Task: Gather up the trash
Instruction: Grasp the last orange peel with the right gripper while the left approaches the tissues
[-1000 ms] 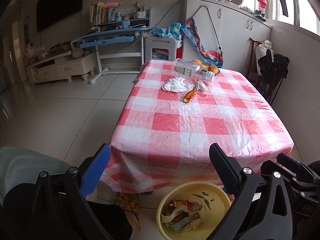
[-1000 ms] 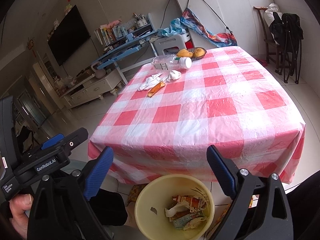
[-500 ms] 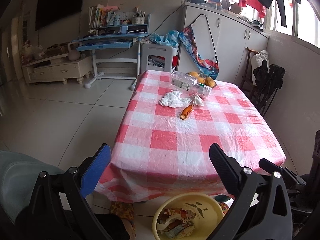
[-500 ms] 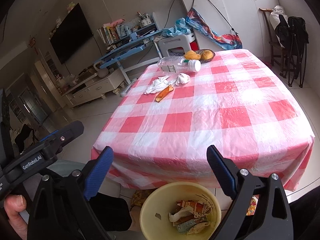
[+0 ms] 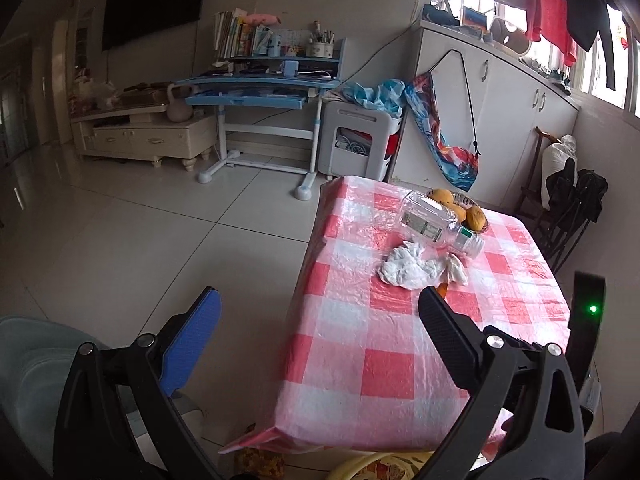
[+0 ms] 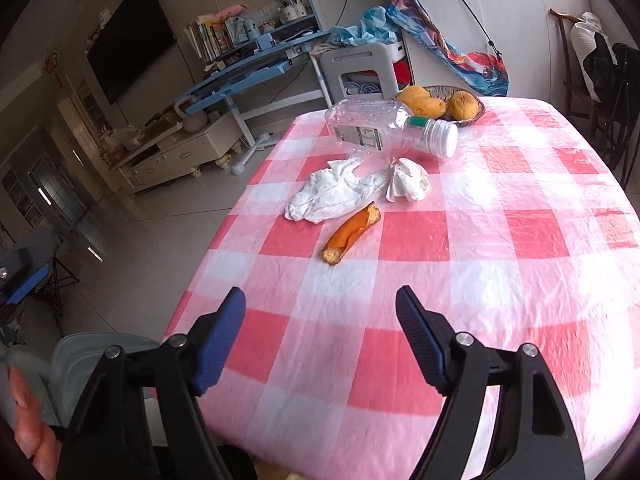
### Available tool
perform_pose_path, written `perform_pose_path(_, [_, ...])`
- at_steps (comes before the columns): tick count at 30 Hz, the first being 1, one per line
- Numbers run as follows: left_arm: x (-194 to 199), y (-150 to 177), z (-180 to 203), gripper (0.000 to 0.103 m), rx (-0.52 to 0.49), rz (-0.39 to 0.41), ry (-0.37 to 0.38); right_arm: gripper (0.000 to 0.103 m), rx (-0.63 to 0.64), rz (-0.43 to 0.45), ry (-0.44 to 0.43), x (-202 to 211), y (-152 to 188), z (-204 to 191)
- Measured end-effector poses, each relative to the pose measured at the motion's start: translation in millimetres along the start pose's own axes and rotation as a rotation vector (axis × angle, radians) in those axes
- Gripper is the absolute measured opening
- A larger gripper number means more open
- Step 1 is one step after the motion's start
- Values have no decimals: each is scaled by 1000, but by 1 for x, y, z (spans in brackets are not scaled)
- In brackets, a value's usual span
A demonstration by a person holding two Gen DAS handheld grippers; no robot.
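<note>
Right gripper [image 6: 320,312] nearer orange peel [image 6: 352,232]

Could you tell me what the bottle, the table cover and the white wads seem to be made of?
Bottle: clear thin plastic, see-through, with a ribbed white cap. Table cover: probably glossy plastic sheeting, as it shines and wrinkles. White wads: likely tissue paper, matte and crumpled, though soft cloth is possible.

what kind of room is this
Most likely a home living and dining room: a table with a checked tablecloth and fruit basket, a wall TV, and a study desk with books.
</note>
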State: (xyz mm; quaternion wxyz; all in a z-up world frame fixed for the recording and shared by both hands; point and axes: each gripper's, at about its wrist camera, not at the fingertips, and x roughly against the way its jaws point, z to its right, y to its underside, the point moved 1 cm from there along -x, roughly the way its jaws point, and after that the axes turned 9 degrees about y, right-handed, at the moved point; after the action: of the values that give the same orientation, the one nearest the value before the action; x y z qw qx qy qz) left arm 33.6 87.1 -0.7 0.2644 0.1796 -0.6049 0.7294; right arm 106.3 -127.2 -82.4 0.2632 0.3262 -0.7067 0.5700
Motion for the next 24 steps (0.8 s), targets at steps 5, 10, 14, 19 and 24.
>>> perform_pose_path(5, [-34,-14,6,95,-14,-51,23,60,-16,-47,28,-37,-20,1])
perform_pose_path(10, [-63,-24,26,95,-94,-74,28,45,26,-94,59,-61,-29,-2])
perform_pose_path(14, [-95,-32,36,95,-141,-125,29,22,78,-113,66,-66,-35,3])
perform_pose_path(19, [-144,-34,52,95,-204,-210,62,17,163,-163,63,-58,-36,17])
perform_pose_path(24, [-194,-28,80,95,-263,-290,140,17,205,-234,43,-38,-24,42])
